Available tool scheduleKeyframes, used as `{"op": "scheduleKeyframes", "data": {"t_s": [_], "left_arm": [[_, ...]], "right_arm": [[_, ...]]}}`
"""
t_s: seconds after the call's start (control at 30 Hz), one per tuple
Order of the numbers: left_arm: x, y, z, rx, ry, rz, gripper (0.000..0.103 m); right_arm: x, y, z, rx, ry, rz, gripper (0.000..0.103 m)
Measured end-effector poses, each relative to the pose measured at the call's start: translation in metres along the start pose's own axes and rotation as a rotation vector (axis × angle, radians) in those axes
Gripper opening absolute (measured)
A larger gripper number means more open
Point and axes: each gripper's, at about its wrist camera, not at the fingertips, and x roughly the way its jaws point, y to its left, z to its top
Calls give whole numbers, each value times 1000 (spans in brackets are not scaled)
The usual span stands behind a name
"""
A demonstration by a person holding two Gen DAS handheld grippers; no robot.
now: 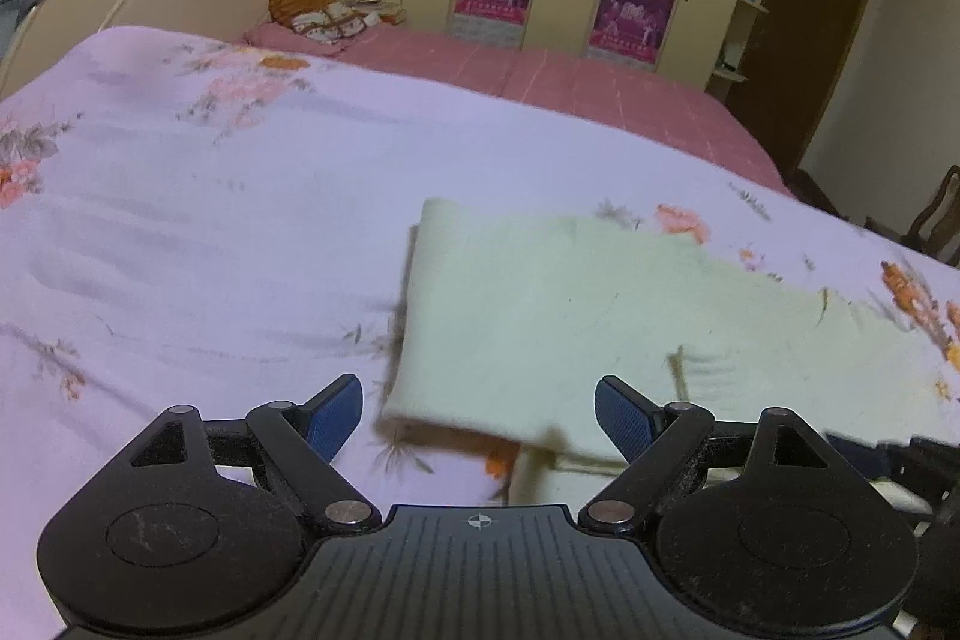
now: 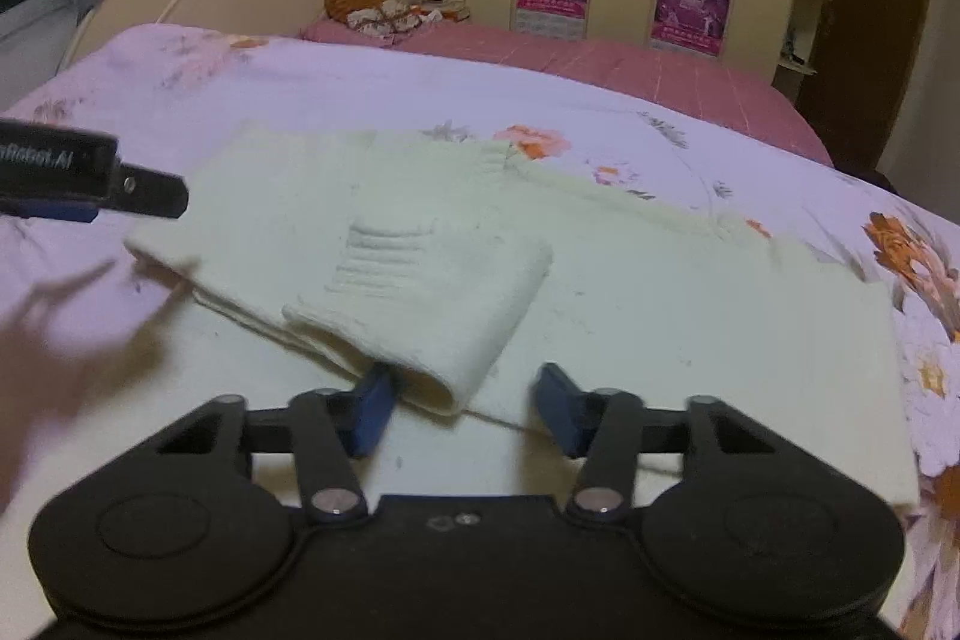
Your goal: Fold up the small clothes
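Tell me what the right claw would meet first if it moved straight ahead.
Most likely the folded flap of the cream cloth: its open edge lies just beyond the right claw, between its blue fingers. Depth is unclear, but nothing else stands nearer.

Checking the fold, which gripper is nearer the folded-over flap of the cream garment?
Right. The right gripper has the flap edge between its jaws; the left gripper hangs beside the garment's far-left edge.
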Motion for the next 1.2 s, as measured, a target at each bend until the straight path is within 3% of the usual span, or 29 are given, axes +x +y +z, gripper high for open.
{"op": "scheduleKeyframes", "data": {"t_s": [0.03, 0.07, 0.13, 0.17, 0.2, 0.3, 0.37, 0.47, 0.53, 0.57, 0.6, 0.67, 0.77, 0.93, 1.0, 1.13, 1.17, 1.2], "left_arm": [[2, -1, -1, 1, 1, -2, 84], [4, -4, -1, 4, -2, -3, 84], [10, -9, 0, 12, -3, -1, 84], [14, -15, 2, 14, 1, 1, 84], [20, -19, 3, 17, 9, 9, 84], [35, -26, 3, 11, 41, 34, 84], [42, -28, 0, -4, 61, 30, 84], [47, -30, -6, -3, 53, 32, 84], [47, -30, -6, -13, 46, 36, 84], [46, -29, -5, -26, 44, 33, 81], [45, -28, -4, -36, 39, 26, 68], [44, -26, -1, -53, 40, 15, 63], [46, -27, 0, -50, 44, 14, 62], [43, -26, -1, -60, 52, -3, 62], [44, -24, 0, -73, 60, -8, 62], [46, -26, -1, -67, 51, -2, 61], [46, -26, -2, -65, 46, 1, 61], [46, -27, -2, -57, 39, -3, 49]], "right_arm": [[-1, -2, 3, 21, -14, 11, 37], [-1, -3, 7, 38, -26, 17, 25], [-3, -8, 14, 72, -51, 35, 20], [-5, -12, 15, 102, -54, 48, 9], [-8, -20, 17, 150, -61, 63, 5], [-23, -60, 16, 389, -111, 100, 4], [-34, -96, 7, 542, -138, 62, 4], [-18, -136, -16, 665, 1, 61, 4], [-15, -137, -21, 645, 31, 63, 7], [-19, -135, -20, 617, 14, 43, 16], [-23, -134, -18, 601, -5, 28, 26], [-28, -137, -15, 593, -36, 5, 35], [-29, -142, -11, 598, -52, -31, 36], [-35, -157, -20, 667, -101, -95, 33], [-32, -157, -23, 660, -72, -85, 27], [-29, -157, -26, 662, -64, -66, 26], [-27, -159, -24, 656, -67, -73, 18], [-27, -158, -22, 641, -64, -87, 5]]}}
